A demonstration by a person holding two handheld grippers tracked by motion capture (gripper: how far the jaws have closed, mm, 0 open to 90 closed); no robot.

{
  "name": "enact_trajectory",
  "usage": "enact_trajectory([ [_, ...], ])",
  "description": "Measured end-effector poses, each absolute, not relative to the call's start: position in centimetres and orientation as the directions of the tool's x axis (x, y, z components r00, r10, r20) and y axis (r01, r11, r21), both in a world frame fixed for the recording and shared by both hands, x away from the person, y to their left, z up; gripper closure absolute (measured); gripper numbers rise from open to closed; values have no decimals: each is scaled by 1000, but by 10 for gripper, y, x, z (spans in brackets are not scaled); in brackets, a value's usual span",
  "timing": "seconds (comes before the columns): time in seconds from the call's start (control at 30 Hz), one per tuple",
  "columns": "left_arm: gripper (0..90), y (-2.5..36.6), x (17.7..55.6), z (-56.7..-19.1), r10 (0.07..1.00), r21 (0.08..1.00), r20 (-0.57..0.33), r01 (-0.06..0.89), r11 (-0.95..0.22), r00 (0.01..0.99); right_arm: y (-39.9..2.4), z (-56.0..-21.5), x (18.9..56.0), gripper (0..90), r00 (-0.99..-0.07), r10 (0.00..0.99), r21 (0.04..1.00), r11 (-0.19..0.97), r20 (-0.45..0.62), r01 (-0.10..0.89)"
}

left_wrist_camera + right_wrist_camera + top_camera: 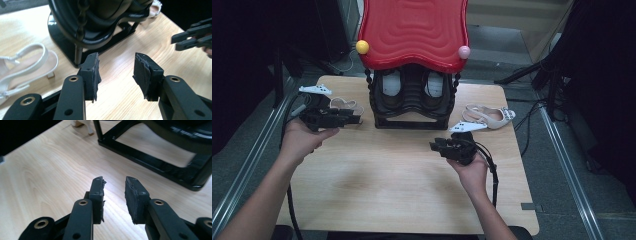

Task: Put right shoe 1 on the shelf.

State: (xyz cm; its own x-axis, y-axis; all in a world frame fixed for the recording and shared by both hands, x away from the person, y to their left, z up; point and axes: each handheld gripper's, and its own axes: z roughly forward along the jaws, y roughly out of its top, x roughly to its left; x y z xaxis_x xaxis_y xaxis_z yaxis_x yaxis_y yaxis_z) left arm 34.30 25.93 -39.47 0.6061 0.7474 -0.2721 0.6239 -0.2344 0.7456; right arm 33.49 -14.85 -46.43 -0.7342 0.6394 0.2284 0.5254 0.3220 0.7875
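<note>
A black shoe rack [412,100] with a wavy red top [414,30] stands at the back middle of the wooden table [402,185], with dark shoes inside. A white sandal [346,105] lies left of it, a beige sandal [489,116] right of it. My left gripper [356,119] hovers by the white sandal, pointing at the rack; its jaws are open and empty [117,75], with the white sandal [27,65] to their left. My right gripper [434,146] sits in front of the rack, open and empty [113,195], facing the rack's base [155,167].
A yellow ball [362,47] and a pink ball [464,52] sit at the red top's front corners. Metal rails [567,160] run along the floor on both sides of the table. Dark stands and cables [537,75] crowd the back right.
</note>
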Motion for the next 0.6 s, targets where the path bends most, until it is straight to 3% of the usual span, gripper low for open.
enact_trajectory([
  [0.13, 560, 263, 345, -410, 749, 731, -298, 646, -220, 592, -154, -470, 337, 668, -715, 638, 776, 283, 286, 564],
  [0.27, 575, 266, 349, -423, 768, 714, -279, 659, -237, 577, -159, -471, 337, 644, -716, 653, 780, 305, 247, 546],
  [0.43, 732, 272, 353, -439, 763, 700, -307, 678, -224, 569, -164, -474, 338, 648, -718, 658, 771, 329, 227, 545],
  [0.6, 806, 279, 357, -447, 770, 699, -332, 691, -188, 545, -164, -474, 337, 648, -714, 664, 773, 326, 223, 544],
])
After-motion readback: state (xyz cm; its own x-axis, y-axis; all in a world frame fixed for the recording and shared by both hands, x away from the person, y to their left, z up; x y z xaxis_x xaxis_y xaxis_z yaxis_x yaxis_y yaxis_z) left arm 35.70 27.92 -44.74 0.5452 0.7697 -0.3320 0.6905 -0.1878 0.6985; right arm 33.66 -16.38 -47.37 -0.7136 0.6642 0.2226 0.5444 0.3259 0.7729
